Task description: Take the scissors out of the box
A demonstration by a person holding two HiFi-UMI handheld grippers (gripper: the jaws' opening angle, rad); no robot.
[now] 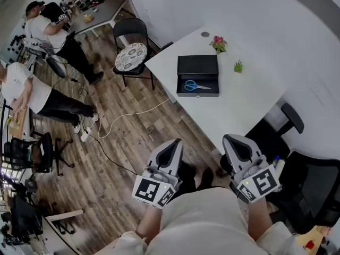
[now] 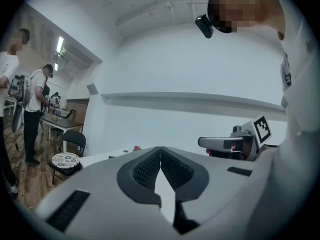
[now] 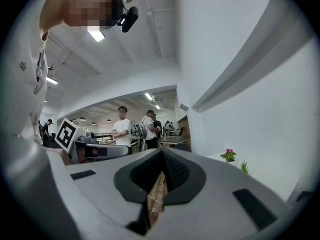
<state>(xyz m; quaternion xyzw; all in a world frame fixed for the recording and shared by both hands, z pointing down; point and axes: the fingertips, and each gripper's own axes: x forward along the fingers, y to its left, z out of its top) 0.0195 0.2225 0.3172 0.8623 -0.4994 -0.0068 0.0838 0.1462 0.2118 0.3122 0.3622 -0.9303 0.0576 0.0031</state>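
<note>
White rectangular tabletop [image 1: 234, 105] ahead, open black rectangular box [image 1: 197, 65] sitting on it. The left grey gripper [image 1: 172, 145] and the right grey gripper [image 1: 234, 141] hang level, well short of the box, each with fingers pressed together on nothing. Inside the box's near half lie the blue-handled scissors [image 1: 195, 86].
</note>
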